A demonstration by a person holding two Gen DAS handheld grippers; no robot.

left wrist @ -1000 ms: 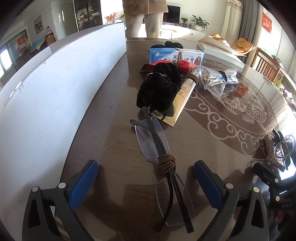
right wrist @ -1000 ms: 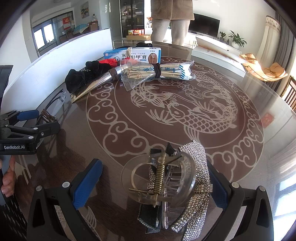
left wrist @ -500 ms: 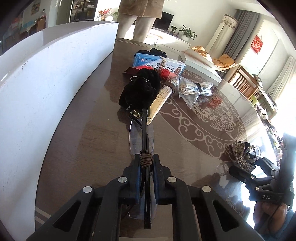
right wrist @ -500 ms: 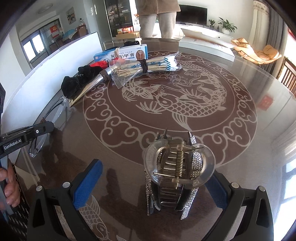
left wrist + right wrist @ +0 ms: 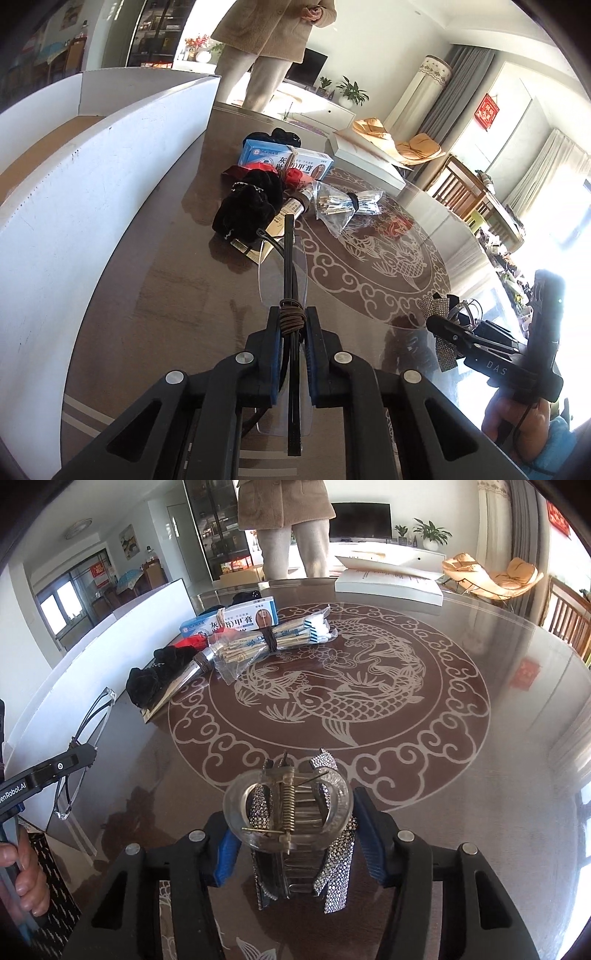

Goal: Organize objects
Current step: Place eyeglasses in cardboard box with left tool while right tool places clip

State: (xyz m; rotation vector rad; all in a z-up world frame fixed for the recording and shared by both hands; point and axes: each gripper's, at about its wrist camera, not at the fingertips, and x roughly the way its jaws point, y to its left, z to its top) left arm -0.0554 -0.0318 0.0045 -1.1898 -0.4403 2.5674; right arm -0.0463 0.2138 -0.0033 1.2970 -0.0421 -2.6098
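Note:
My left gripper (image 5: pixel 291 328) is shut on folded rimless glasses (image 5: pixel 283 273) bound with a brown hair tie, and holds them a little above the round table (image 5: pixel 166 295). The same glasses (image 5: pixel 86 727) hang from that gripper (image 5: pixel 79 758) at the left edge of the right wrist view. A clear hair claw clip (image 5: pixel 258 797) with a rhinestone bow stands upright between the blue pads of my right gripper (image 5: pixel 291 823). Its jaws are closing and both pads touch the clip. The left wrist view shows the right gripper (image 5: pixel 439 325) with the clip at far right.
A white open box (image 5: pixel 92 177) runs along the table's left side. Beyond the glasses lie a black scrunchie (image 5: pixel 251 210), a silver tube (image 5: pixel 184 675), a blue medicine box (image 5: pixel 288 158) and a bag of sticks (image 5: pixel 347 206). A person (image 5: pixel 273 44) stands at the far edge.
The left jaws shut on the glasses and raised them off the table. The right jaws went from wide to narrow around the clip, which now stands upright.

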